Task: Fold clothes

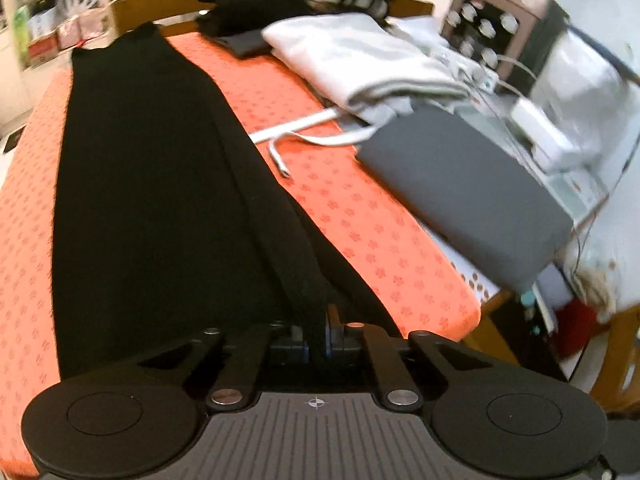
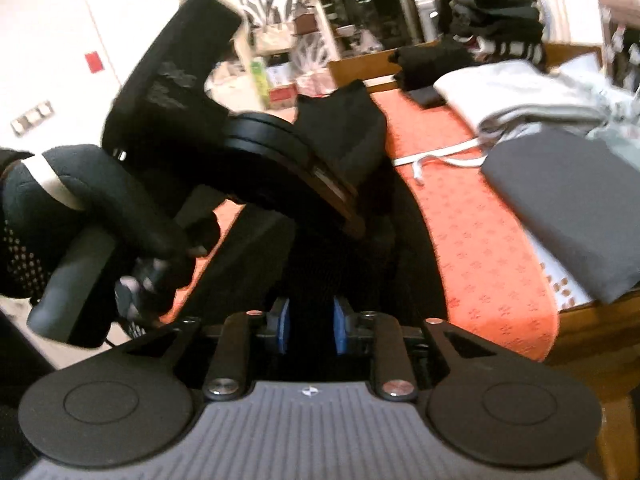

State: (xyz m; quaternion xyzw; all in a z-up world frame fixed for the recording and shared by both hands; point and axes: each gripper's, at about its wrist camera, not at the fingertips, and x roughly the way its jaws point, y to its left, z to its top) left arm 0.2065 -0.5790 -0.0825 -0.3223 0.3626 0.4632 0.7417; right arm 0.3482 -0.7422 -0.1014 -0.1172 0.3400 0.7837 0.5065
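Folding step, underway: black garment [image 1: 152, 184] lies lengthwise on orange table cover [image 1: 360, 216]. L gripper [image 1: 318, 340] clenched on near hem; R gripper [image 2: 310, 328] grasping fabric alongside. Next, probably: lift hem w/ both, carry toward far end.

The black garment [image 1: 160, 184] is matt knitted cloth with a fine, faintly rough weave. Under it the orange tablecloth [image 1: 360, 216] is matt fabric with a woven flower pattern. The white sweatshirt [image 1: 352, 60] looks soft and fleecy. The left gripper [image 1: 320, 340] is matt black plastic with shiny metal rivets, its base ribbed grey. The table edge [image 2: 592, 328] is varnished wood.
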